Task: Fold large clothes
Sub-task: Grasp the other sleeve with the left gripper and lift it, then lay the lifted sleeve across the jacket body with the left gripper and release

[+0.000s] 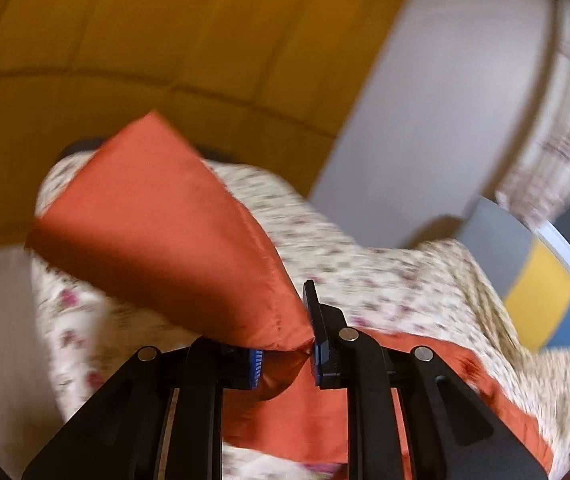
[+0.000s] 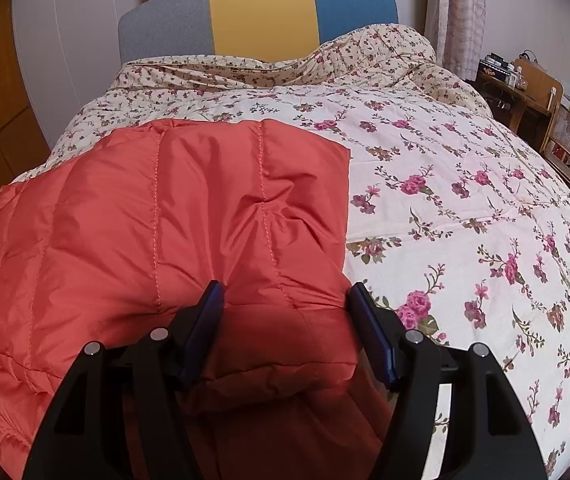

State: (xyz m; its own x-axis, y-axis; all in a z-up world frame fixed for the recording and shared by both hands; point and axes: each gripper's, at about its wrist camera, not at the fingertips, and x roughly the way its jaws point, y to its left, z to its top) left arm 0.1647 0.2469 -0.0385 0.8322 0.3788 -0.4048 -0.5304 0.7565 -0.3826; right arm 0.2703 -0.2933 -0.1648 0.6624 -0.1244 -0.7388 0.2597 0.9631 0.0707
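an orange quilted garment [image 2: 189, 216], puffy like a down jacket, lies spread on a floral bedspread [image 2: 465, 184], toward the left side of the bed in the right wrist view, with a grey, yellow and blue headboard [image 2: 257, 12] beyond it. the left gripper [image 1: 285, 350] has its jaws drawn in on a corner of the orange fabric; the cloth bunches into a point between the blue pads [image 1: 256, 362] and a flap of it stands up and away from the bed, so i judge it a firm pinch on a lifted edge, though that view is blurred. the right gripper [image 2: 285, 300] straddles a thick, rounded fold at the garment's near edge with its jaws standing wide; the cloth sits between the fingers, but i cannot see the pads pressing on it, so it reads as parted around the fold rather than clamped. the step in hand looks like the start of a fold: one corner raised by the left side while the right side has its place at the near hem. the next move calls for carrying the raised corner across the body of the garment toward the opposite edge, low and even, with the other end held or pinned so the slippery shell does not drag along the bedspread; the padding may spring back unless the crease is pressed down.
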